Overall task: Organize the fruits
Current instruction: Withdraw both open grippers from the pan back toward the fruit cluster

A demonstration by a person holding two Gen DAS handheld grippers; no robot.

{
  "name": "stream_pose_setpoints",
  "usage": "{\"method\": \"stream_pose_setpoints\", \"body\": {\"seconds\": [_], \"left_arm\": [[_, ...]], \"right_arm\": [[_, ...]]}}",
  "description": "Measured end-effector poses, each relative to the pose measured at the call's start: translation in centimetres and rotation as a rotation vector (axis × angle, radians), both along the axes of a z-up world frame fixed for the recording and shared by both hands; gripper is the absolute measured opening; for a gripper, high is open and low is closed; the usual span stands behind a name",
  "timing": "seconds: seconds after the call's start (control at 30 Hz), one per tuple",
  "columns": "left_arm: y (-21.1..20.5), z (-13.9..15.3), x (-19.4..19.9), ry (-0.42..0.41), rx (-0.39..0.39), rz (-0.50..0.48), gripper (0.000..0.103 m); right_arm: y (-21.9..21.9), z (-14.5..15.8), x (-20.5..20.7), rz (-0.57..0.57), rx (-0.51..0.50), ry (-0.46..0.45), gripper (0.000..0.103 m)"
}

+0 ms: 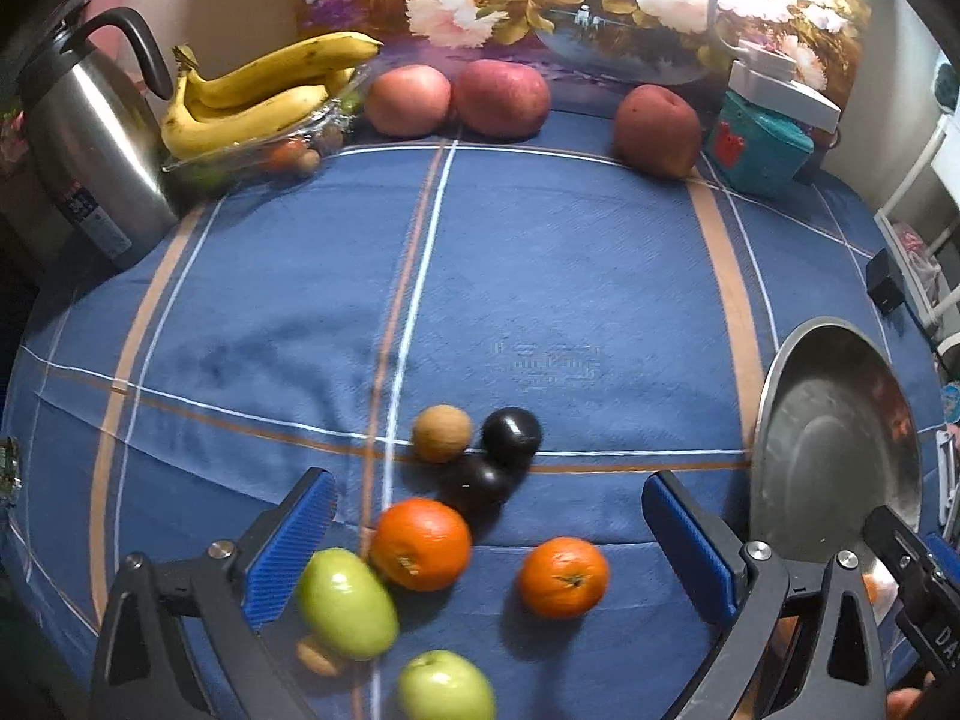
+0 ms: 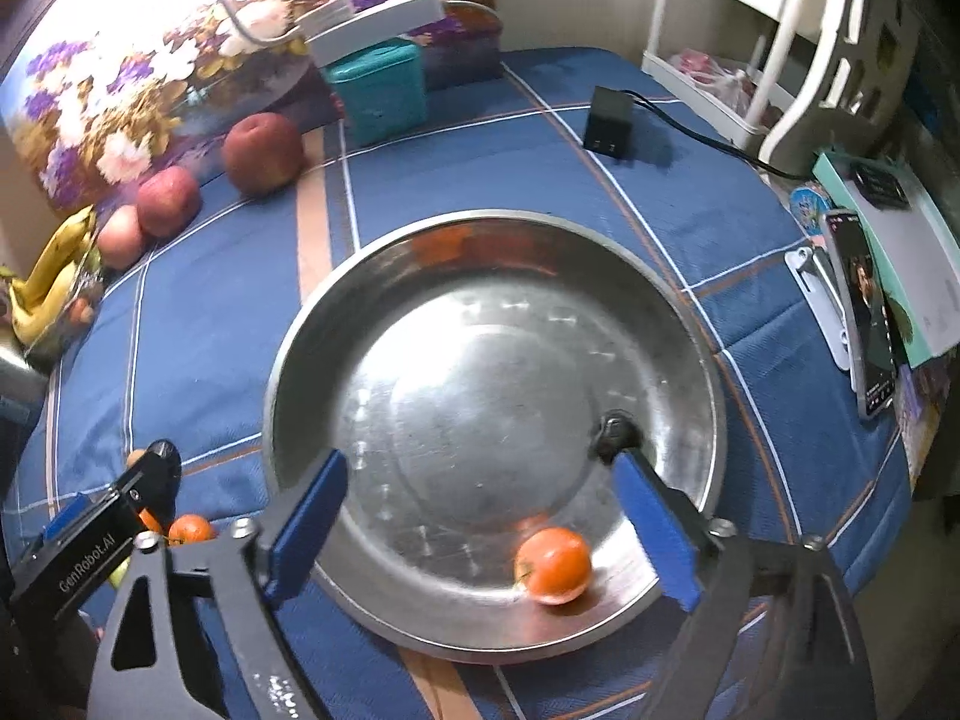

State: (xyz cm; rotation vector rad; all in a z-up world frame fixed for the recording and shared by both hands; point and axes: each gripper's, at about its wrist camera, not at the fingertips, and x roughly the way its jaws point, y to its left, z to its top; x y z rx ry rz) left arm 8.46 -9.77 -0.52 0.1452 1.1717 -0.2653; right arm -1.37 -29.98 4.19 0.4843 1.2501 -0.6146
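While both grippers hang above the blue checked tablecloth (image 1: pixel 540 276), each has its blue-padded fingers spread wide and grips nothing. The left gripper (image 1: pixel 486 531) hovers over a loose cluster of small fruit: two round orange tangerines (image 1: pixel 421 543) (image 1: pixel 563 576), two green apples (image 1: pixel 347 603) (image 1: pixel 445 687), two dark, nearly black plums (image 1: pixel 511 437) (image 1: pixel 477 483) that touch each other, and a small brown round fruit (image 1: pixel 441 433) just beside the farther plum. The nearer green apple lies close to the left finger (image 1: pixel 294 546), though contact cannot be told.

The right gripper (image 2: pixel 480 525) is poised over the wide round stainless-steel dish (image 2: pixel 384 276), where a single orange tangerine (image 2: pixel 553 564) rests on the near inner slope, between the fingers' spread but nearer the right one.

Along the far edge of the cloth stand three red apples (image 1: pixel 408 99) (image 1: pixel 501 97) (image 1: pixel 657 131), a bunch of yellow bananas (image 1: pixel 258 96) on a clear tray, a steel kettle (image 1: pixel 90 144) and a teal box (image 1: pixel 759 147).
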Motion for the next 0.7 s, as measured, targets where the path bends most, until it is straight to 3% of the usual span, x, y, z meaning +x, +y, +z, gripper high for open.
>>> {"method": "stream_pose_setpoints", "body": {"seconds": [0.43, 0.7], "left_arm": [[2.5, 1.8, -0.4, -0.063, -0.018, -0.041, 0.103], [5.4, 2.9, -0.4, -0.095, -0.032, 0.01, 0.103]], "right_arm": [[2.1, 1.0, 0.3, 0.031, -0.033, -0.088, 0.094], [4.1, 1.6, 1.6, 0.074, -0.012, -0.153, 0.094]]}}
